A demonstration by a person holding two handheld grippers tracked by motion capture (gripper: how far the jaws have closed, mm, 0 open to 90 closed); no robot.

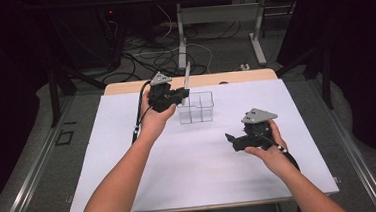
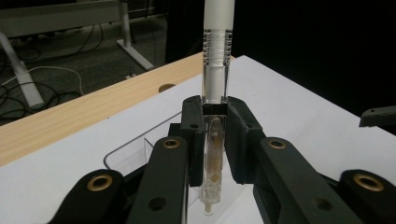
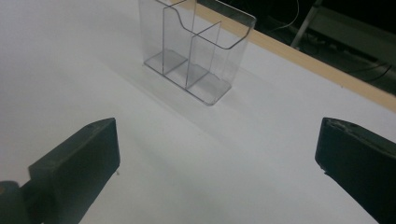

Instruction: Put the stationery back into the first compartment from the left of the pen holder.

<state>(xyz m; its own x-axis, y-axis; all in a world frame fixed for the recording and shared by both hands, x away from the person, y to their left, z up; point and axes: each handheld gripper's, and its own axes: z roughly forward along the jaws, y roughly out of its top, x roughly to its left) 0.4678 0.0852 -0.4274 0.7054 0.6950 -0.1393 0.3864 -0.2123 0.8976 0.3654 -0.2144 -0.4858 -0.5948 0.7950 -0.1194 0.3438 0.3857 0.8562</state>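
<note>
Left tongs (image 2: 215, 140) clamp a clear pen (image 2: 215, 88), its tip probably cropped; right tongs (image 3: 217, 154) gape wide.

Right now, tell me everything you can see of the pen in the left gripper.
The pen is a slim clear plastic tube with a frosted white upper section and a ribbed band below it. It stands upright, clamped about its lower half between the left gripper's black pads. Its tip points down just past the pads, above the clear divided holder. Whether the tip touches the holder I cannot tell.

The pen (image 2: 215, 70) runs off the top edge (its tip blurred below the left claw (image 2: 215, 140)).
</note>
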